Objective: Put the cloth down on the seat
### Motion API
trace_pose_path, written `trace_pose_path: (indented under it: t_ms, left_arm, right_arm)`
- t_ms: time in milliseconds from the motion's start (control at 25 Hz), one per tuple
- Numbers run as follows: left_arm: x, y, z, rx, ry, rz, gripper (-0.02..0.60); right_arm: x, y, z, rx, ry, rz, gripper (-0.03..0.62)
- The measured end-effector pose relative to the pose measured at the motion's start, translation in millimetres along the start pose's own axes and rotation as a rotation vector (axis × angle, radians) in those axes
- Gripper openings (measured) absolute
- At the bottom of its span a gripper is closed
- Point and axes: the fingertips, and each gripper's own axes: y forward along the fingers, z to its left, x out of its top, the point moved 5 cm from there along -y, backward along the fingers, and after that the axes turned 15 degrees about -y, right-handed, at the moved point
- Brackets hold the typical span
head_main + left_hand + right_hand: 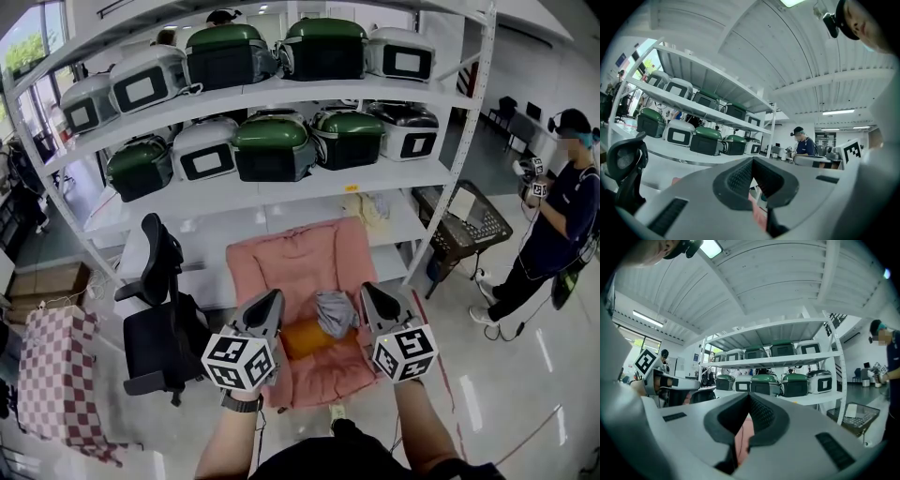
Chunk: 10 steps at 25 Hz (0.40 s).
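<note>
Cloth [333,314] on seat [281,262], clear of right gripper [368,290]

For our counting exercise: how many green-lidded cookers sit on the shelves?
5 cookers: two in the upper row, three in the row below. Others may be hidden.

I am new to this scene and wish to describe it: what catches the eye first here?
The pink seat in the middle catches the eye first, with a grey cloth lying on it beside an orange item. Behind it, a white shelf rack holds green and white appliances. Near the camera, the left gripper and right gripper are both shut and empty.
</note>
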Motion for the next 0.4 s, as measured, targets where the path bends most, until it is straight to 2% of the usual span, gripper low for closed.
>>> trace_pose_path:
  t_ms: [400]
  left_arm:
    - [4.2,-5.5,-8.3,-0.004,0.011,-0.012,0.005]
  right_arm:
    - [4.0,-5.1,1.9,0.005,-0.007,-0.003,0.003]
